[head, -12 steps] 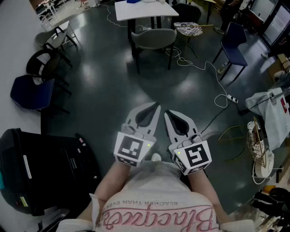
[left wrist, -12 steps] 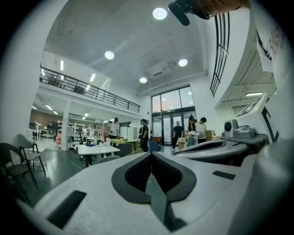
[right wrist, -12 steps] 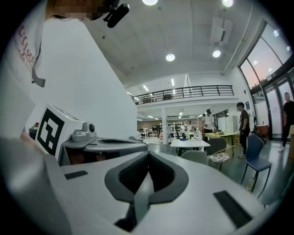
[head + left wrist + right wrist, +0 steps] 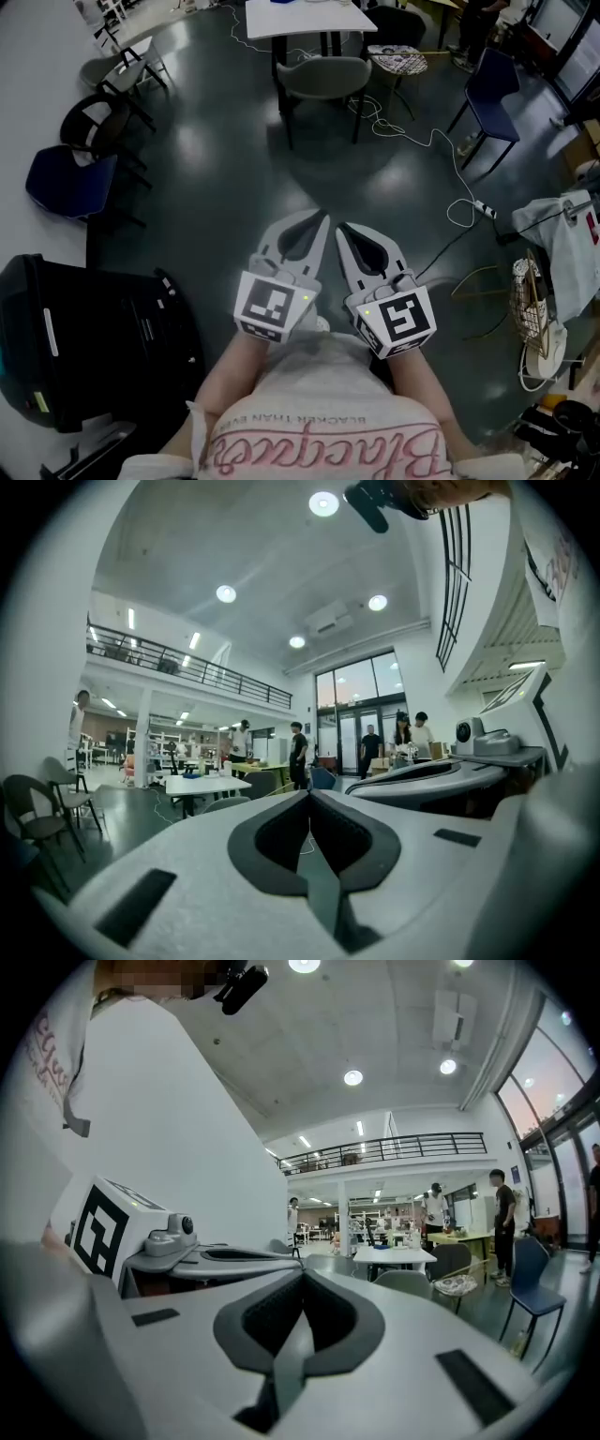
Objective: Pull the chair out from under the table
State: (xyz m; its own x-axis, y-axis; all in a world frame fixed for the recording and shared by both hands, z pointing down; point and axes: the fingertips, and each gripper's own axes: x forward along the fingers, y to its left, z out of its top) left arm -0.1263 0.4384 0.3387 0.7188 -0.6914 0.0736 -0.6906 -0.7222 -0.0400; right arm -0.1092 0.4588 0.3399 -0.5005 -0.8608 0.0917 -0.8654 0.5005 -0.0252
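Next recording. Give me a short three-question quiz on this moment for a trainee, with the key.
1. True or false: the left gripper is holding the grey chair.
2. The grey chair stands right at: A) the white table; B) the blue chair; C) the black chair.
3. Fill in: the jaws of the left gripper and the right gripper are both ____.
Key: 1 false, it is held near the person's body, far from the chair; 2 A; 3 shut, with nothing between them.
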